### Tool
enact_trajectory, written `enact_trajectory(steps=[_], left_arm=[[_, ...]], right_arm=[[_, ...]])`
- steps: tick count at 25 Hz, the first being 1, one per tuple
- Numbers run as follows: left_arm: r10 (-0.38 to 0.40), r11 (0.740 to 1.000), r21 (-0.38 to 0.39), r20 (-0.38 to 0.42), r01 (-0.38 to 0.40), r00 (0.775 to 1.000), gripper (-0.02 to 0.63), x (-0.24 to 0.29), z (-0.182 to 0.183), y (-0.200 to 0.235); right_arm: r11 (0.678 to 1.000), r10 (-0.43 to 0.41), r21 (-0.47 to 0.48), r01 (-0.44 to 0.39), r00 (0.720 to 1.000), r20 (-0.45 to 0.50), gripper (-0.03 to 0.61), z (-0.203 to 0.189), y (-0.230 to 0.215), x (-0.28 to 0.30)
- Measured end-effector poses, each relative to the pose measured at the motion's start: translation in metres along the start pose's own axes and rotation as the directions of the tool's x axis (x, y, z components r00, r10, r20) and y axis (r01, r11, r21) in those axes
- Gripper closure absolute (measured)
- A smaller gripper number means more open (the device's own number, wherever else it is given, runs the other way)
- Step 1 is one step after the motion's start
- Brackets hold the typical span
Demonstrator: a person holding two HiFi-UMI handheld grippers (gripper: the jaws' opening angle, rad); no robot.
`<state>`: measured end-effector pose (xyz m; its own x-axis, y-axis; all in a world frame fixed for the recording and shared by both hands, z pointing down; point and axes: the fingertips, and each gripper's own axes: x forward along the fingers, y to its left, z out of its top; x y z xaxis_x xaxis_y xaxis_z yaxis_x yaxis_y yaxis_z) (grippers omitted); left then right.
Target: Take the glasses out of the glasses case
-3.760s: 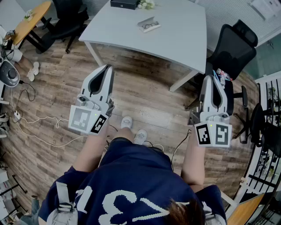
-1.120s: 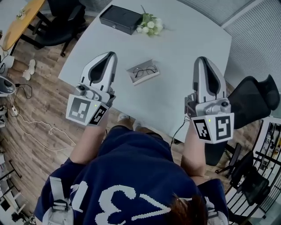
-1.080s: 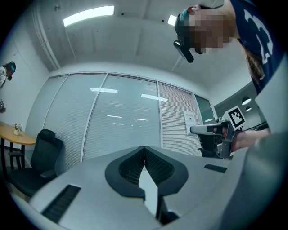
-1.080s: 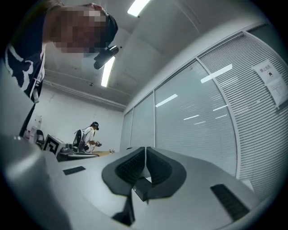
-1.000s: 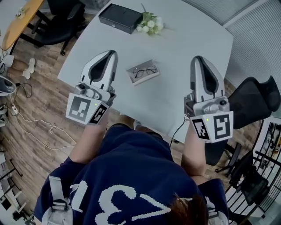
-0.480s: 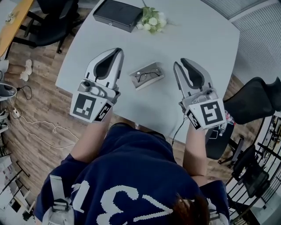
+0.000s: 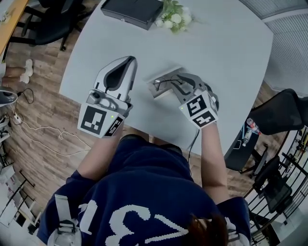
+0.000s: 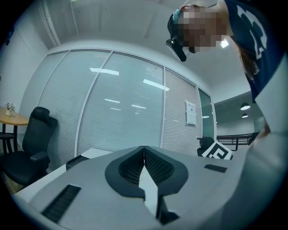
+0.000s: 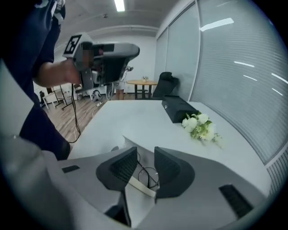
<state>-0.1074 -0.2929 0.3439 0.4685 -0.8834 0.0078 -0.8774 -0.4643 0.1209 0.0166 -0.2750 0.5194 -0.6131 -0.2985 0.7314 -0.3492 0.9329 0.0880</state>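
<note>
Right gripper (image 9: pixel 145 153) descended, wire-rimmed glasses (image 9: pixel 148 175) between its just-opening jaws.

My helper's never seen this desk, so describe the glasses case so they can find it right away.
Start at the big white table. Toward its near edge, well short of the black box and the white flowers at the far side, lies a small pale open glasses case. It is the only thing with thin wire-rimmed glasses lying in it.

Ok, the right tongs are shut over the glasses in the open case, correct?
Not shut: the right gripper view shows the right tongs open, having just been opening, over the glasses, which sit ungripped in the gap between them, in the open case.
</note>
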Motion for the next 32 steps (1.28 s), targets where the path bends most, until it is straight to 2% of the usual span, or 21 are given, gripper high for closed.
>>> enact_trajectory(steps=[6,10,13,19,22,26,32], left_arm=[[-0.002,1.0,-0.019,-0.03,0.001,1.0,0.6,-0.007,-0.014,0.004],[0.01,1.0,-0.026,-0.045,-0.011,0.999,0.6,-0.014,-0.02,0.011],[0.02,0.999,-0.029,-0.052,-0.022,0.998,0.598,-0.019,-0.023,0.016],[0.032,0.999,-0.038,-0.054,-0.035,0.998,0.598,-0.023,-0.027,0.022],[0.033,0.999,-0.035,-0.047,-0.034,0.998,0.6,-0.024,-0.025,0.022],[0.036,0.999,-0.029,-0.036,-0.037,0.999,0.6,-0.026,-0.019,0.023],[0.038,0.999,-0.01,-0.008,-0.038,0.999,0.6,-0.025,-0.004,0.019]], right_arm=[[0.988,0.072,-0.12,-0.095,0.981,-0.182,0.44,-0.031,0.017,0.054],[0.961,0.119,-0.2,-0.191,0.939,-0.324,0.428,-0.054,0.027,0.074],[0.946,0.158,-0.206,-0.249,0.913,-0.376,0.431,-0.06,0.033,0.08],[0.946,0.238,-0.124,-0.301,0.899,-0.367,0.479,-0.058,0.037,0.084],[0.948,0.216,-0.147,-0.281,0.912,-0.347,0.537,-0.054,0.033,0.079],[0.943,0.198,-0.201,-0.266,0.932,-0.304,0.546,-0.042,0.031,0.068],[0.937,0.152,-0.293,-0.191,0.977,-0.151,0.549,-0.007,0.029,0.033]])
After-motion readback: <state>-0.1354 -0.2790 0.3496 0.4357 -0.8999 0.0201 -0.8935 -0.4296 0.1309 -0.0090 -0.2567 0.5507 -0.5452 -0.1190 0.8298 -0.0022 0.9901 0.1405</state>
